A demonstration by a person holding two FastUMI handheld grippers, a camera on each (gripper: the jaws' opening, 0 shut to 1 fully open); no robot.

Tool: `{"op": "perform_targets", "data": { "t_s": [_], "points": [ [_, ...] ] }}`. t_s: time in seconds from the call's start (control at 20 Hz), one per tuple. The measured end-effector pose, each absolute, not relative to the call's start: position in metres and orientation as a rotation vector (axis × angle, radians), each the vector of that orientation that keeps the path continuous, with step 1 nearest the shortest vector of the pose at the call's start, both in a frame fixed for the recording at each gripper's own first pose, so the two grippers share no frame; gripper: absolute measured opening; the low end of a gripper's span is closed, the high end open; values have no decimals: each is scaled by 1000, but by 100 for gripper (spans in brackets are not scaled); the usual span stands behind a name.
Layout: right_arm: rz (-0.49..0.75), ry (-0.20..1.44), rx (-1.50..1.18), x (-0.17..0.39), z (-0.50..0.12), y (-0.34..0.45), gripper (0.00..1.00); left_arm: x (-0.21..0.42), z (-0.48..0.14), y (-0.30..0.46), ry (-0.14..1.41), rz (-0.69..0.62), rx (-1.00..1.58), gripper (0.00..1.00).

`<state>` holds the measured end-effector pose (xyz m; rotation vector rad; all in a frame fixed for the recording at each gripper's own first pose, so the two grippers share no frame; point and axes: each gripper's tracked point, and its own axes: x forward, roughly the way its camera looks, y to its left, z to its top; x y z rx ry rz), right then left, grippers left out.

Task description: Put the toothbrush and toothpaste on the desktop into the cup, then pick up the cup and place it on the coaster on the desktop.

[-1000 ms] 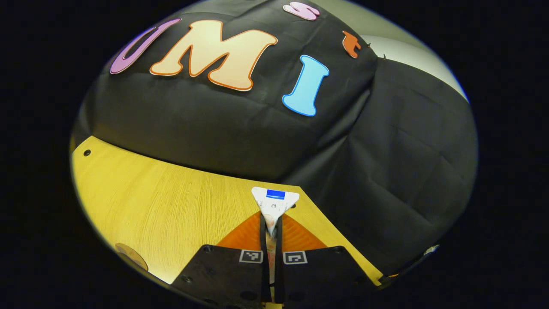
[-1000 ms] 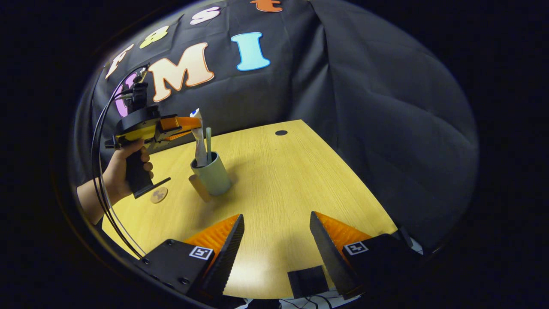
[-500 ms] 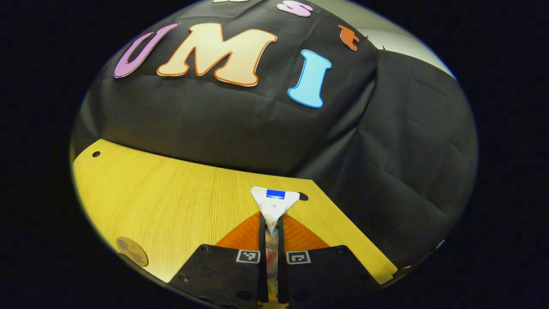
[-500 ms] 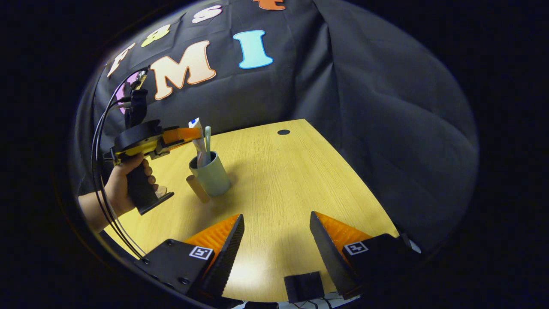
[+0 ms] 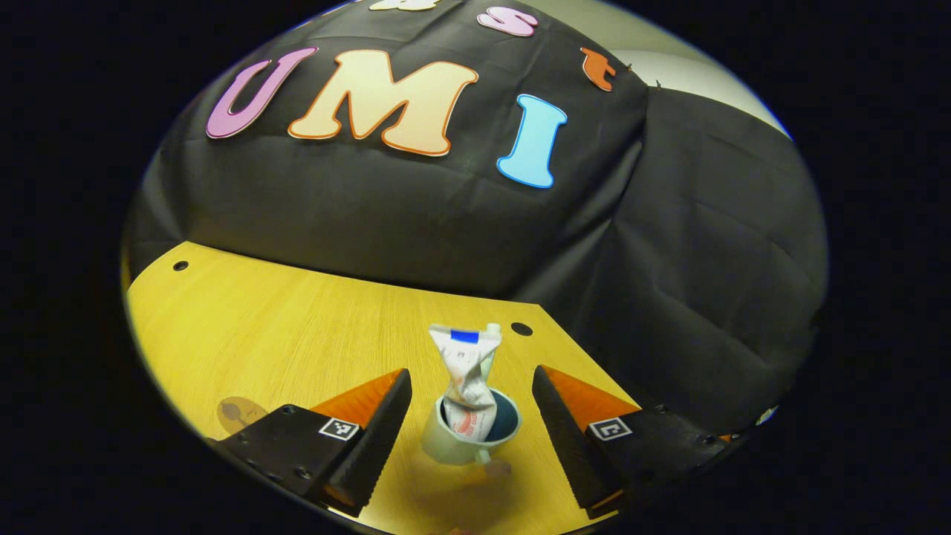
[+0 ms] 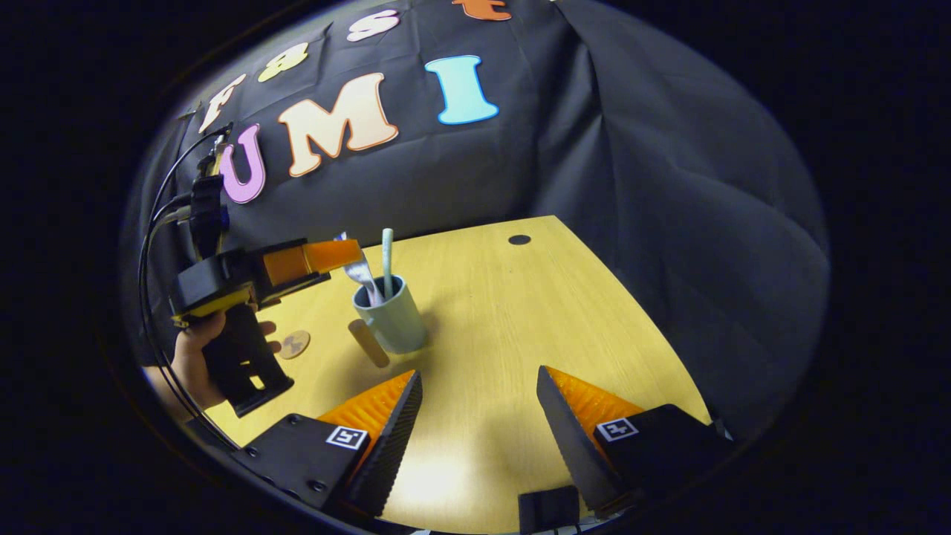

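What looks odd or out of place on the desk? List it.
The toothpaste tube in the cup is crumpled and twisted, leaning rather than standing straight beside the toothbrush. The cup stands on the bare desk, apart from the coaster. Nothing looks spilled or broken.

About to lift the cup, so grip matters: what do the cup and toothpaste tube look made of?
Cup: smooth matte pale grey-green, probably plastic or glazed ceramic; no gloss settles it. Toothpaste tube: thin, soft laminate or plastic, judging by its heavy crumpling.
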<state>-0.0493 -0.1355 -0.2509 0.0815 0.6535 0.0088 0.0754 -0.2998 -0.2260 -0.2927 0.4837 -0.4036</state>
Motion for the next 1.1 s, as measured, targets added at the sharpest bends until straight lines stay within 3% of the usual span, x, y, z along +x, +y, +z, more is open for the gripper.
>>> {"op": "perform_targets", "data": {
  "t_s": [0.05, 0.1, 0.25, 0.3, 0.6, 0.85, 0.9, 0.95, 1.1],
  "points": [
    [31, 653, 81, -44, -252, -128, 89, 70, -225, -294, 484, -399, -287, 95],
    [52, 653, 79, -40, -252, -120, 97, 65, -224, -288, 485, -393, -277, 95],
    [107, 657, 72, -24, -249, -97, 92, 51, -216, -267, 476, -387, -261, 95],
    [120, 657, 72, -18, -247, -87, 99, 46, -214, -260, 473, -388, -257, 95],
    [158, 720, 49, 10, -260, -36, 99, 27, -195, -194, 444, -366, -222, 95],
    [144, 870, 11, 19, -286, -10, 99, 17, -190, -130, 422, -309, -168, 95],
    [136, 897, 1, 21, -291, -7, 94, 14, -190, -119, 422, -295, -167, 95],
    [130, 928, 0, 23, -295, -4, 99, 12, -189, -107, 421, -279, -167, 95],
    [101, 1030, 7, 24, -308, 3, 94, 4, -189, -78, 414, -238, -161, 95]
  ]
}}
